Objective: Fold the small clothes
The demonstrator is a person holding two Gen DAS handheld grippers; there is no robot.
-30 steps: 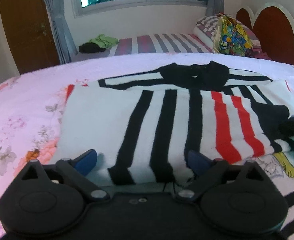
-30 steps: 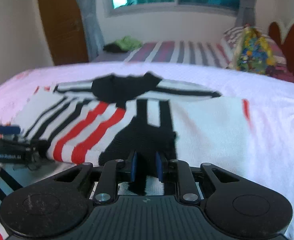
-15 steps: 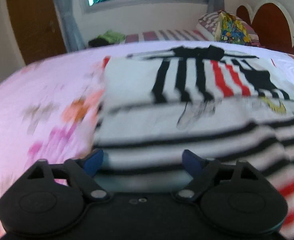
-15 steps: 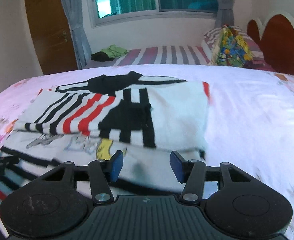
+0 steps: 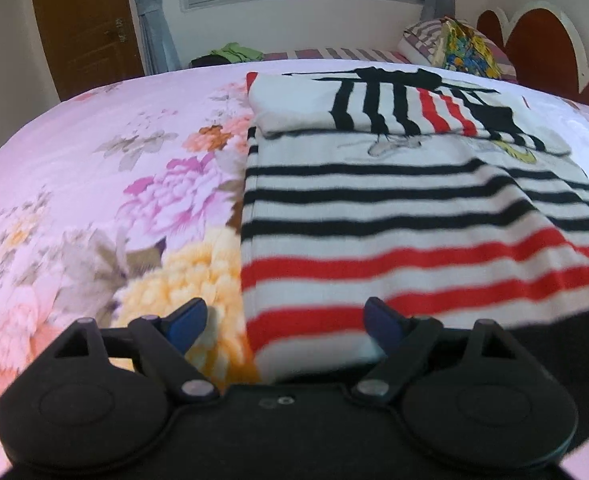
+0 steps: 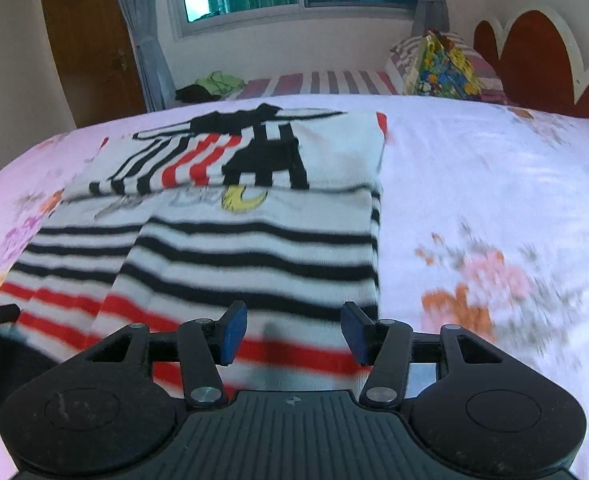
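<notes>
1. The striped garment lies flat on the bed, its far part already folded toward the near side, so a doubled panel sits on the far half. The near hem is the end still to be brought over.

2. The left gripper has its jaws wide apart and empty. It straddles the garment's left edge near the near left corner: one pad over the floral sheet, the other over the red stripes. Its jaws have just been widening a little.

3. The right gripper stands about half open, nothing pinched, over the near hem beside the garment's right edge. Its jaws have just been opening.

4. As I judge it, the next fold needs both near corners taken together. Close each gripper on all the layers at its corner, lift evenly, and carry the hem to the far edge, keeping the side edges in line.

5. The near hem itself is hidden behind both gripper bodies, and blur smears the near stripes. I cannot tell whether the pads touch the cloth.
</notes>
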